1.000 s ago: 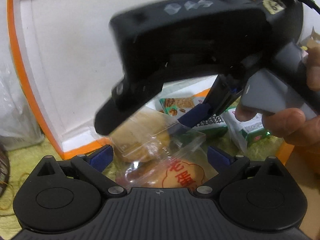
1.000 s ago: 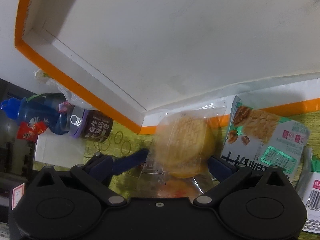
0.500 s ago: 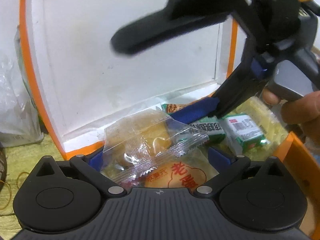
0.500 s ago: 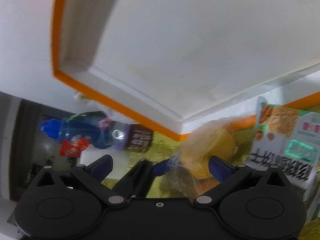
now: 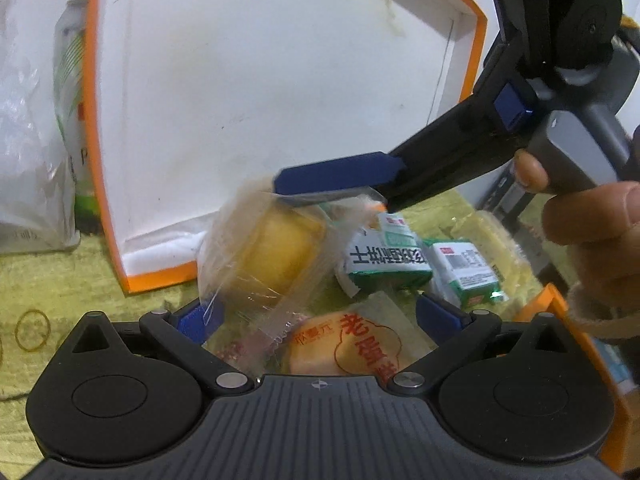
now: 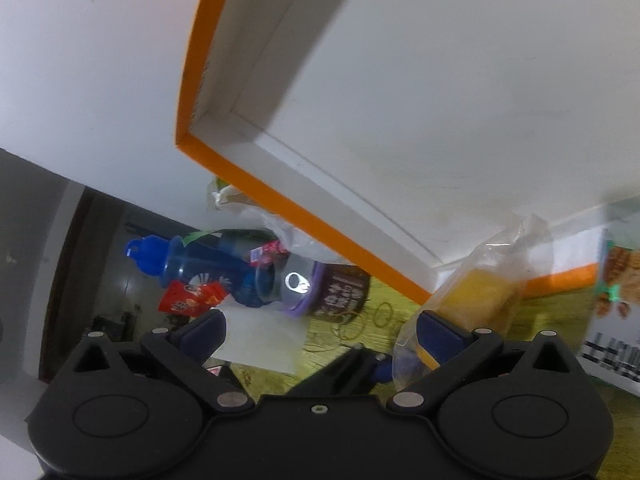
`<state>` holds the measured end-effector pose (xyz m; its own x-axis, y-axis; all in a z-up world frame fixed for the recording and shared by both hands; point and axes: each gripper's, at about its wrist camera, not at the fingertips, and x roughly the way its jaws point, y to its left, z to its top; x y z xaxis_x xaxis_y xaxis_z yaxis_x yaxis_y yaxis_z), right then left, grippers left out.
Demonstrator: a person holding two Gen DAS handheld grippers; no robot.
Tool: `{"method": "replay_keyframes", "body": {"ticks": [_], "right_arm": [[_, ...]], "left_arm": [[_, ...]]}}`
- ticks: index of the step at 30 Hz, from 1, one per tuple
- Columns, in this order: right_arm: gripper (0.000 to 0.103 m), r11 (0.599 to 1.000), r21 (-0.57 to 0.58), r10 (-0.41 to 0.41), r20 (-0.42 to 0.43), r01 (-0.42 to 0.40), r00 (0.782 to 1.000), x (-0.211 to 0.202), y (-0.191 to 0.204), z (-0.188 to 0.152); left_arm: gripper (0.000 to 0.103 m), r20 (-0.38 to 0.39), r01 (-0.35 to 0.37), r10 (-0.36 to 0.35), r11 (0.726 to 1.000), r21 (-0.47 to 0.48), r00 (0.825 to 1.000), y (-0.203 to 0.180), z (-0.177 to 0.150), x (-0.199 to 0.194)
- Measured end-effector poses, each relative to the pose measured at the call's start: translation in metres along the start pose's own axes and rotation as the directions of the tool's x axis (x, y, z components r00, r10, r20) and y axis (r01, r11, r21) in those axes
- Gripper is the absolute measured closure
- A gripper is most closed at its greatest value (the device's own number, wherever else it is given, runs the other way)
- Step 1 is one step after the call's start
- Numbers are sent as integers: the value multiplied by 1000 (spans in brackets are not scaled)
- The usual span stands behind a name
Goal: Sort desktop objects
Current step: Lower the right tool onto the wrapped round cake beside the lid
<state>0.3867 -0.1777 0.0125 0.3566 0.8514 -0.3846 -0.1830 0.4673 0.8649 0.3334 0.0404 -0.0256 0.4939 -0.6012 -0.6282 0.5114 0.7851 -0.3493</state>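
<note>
Two grippers work over the snack pile. The right gripper [image 6: 322, 332] has its jaws wide apart, yet the yellow cake packet [image 5: 280, 256] lies tilted against one of its fingers [image 5: 336, 172], in front of the orange-edged box [image 5: 280, 80]. Whether the wrapper is caught on that finger cannot be told. The left gripper [image 5: 318, 316] is also spread, straddling the red-lettered cake packet [image 5: 352, 348] without touching it. The step looks like releasing or re-gripping the yellow packet. Next, one gripper likely needs to close on the wrapper's crimped edge, since the film is slippery. Counted: two clear-wrapped cakes, two green snack packs [image 5: 384, 256], one box, one blue bottle [image 6: 188, 264], one purple-rimmed can [image 6: 324, 288].
</note>
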Motion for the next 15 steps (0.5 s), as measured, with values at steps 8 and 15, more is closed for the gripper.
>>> {"method": "replay_keyframes", "body": {"ticks": [8,15], "right_arm": [[0,995,-53,75,-57,-78,996,19,34,-4],[0,995,-34,88,-82,-91,993,21,39,-12]], "left_arm": [[1,47,68,-70,997,34,996,-9,-4,-22],[2,37,110,-112,993,45,993,-15,-16,-21]]}}
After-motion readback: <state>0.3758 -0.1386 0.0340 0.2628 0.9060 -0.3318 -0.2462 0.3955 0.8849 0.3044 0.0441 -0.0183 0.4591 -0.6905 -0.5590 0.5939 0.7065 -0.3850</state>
